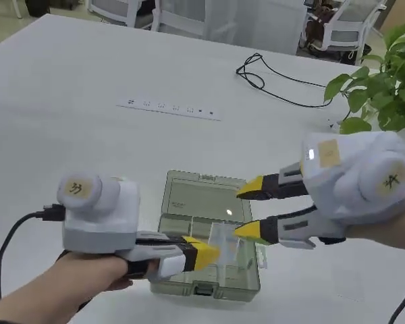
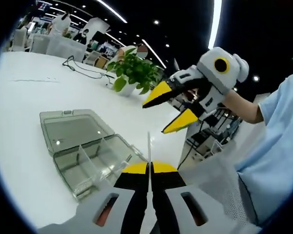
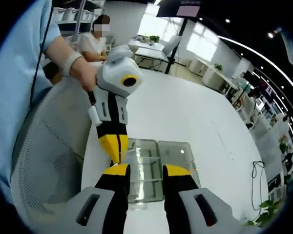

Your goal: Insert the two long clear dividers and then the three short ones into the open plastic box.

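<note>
The open clear plastic box (image 1: pixel 189 289) lies on the white table with its lid (image 1: pixel 196 192) folded back flat. Clear dividers stand in its base (image 2: pixel 88 184). My left gripper (image 1: pixel 206 254) is shut on a short clear divider (image 1: pixel 224 241) and holds it over the box's base. In the left gripper view that divider (image 2: pixel 148 146) shows edge-on, rising from the closed jaws (image 2: pixel 149 168). Just right of the divider and above the box, my right gripper (image 1: pixel 246 211) hangs open with nothing between its jaws. In the right gripper view its yellow tips (image 3: pixel 146 170) frame the box (image 3: pixel 178 146), with the left gripper (image 3: pixel 115 151) at left.
A white power strip (image 1: pixel 170 108) lies on the table beyond the box. A black cable (image 1: pixel 270 81) loops at the back, and a green plant (image 1: pixel 378 81) stands at the right edge. Office chairs (image 1: pixel 344 27) line the far side.
</note>
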Action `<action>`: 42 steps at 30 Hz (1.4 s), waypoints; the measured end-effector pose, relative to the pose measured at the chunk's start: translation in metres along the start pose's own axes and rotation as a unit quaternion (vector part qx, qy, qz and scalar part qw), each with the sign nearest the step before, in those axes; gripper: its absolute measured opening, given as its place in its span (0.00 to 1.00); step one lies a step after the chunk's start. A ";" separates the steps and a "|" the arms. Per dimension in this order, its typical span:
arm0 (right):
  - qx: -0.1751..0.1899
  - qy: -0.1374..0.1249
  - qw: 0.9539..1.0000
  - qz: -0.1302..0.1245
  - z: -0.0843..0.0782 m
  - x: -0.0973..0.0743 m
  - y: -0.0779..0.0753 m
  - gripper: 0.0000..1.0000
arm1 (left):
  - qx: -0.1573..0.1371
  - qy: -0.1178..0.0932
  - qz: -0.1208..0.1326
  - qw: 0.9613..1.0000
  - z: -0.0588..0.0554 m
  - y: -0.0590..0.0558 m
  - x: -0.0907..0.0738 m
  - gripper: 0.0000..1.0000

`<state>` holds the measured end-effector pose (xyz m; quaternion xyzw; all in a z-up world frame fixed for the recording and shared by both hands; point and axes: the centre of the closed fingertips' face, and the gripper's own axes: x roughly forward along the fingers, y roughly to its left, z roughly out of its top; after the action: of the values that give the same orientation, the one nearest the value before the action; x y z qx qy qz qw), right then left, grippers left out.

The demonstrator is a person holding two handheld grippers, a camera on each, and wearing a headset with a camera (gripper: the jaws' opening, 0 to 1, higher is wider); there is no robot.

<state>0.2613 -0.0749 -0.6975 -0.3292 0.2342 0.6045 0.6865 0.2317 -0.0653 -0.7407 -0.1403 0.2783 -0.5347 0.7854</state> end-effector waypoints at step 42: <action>0.011 0.075 0.976 0.204 -0.014 0.012 0.046 0.02 | 0.171 0.045 -0.039 0.983 -0.010 -0.016 0.000 0.00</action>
<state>0.2188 -0.0741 -0.7234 -0.3112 0.3535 0.7029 0.5331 0.2132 -0.0708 -0.7404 0.0094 0.2119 -0.6104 0.7632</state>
